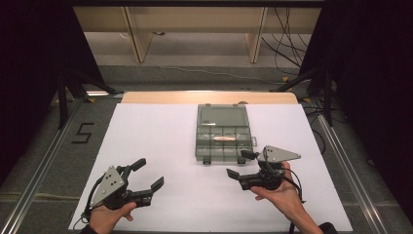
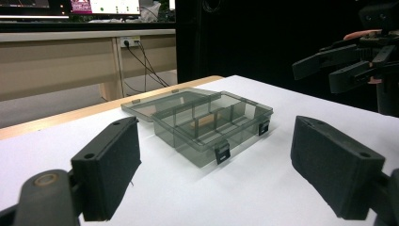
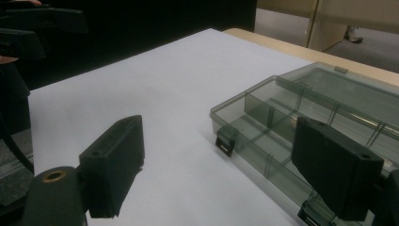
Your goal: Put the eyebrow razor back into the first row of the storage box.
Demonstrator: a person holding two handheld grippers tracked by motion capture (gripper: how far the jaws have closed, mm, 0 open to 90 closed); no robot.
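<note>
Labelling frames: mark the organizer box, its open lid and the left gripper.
organizer box (image 1: 224, 145), high view, divider grid of the tray.
open lid (image 1: 223, 116), high view, centre of the lid panel.
left gripper (image 1: 148, 174), high view, between its fingertips.

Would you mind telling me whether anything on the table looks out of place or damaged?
Nothing stands out. The organizer box sits square on the white sheet, lid open flat behind it. Both the left gripper and right gripper are open, holding nothing.

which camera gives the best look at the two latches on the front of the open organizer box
The left gripper view: both latches on the organizer box face the camera, hanging open and unobstructed. The high view shows them small at the box's near edge. The right gripper view shows one latch clearly; the other sits partly behind that gripper's own jaw.
</note>
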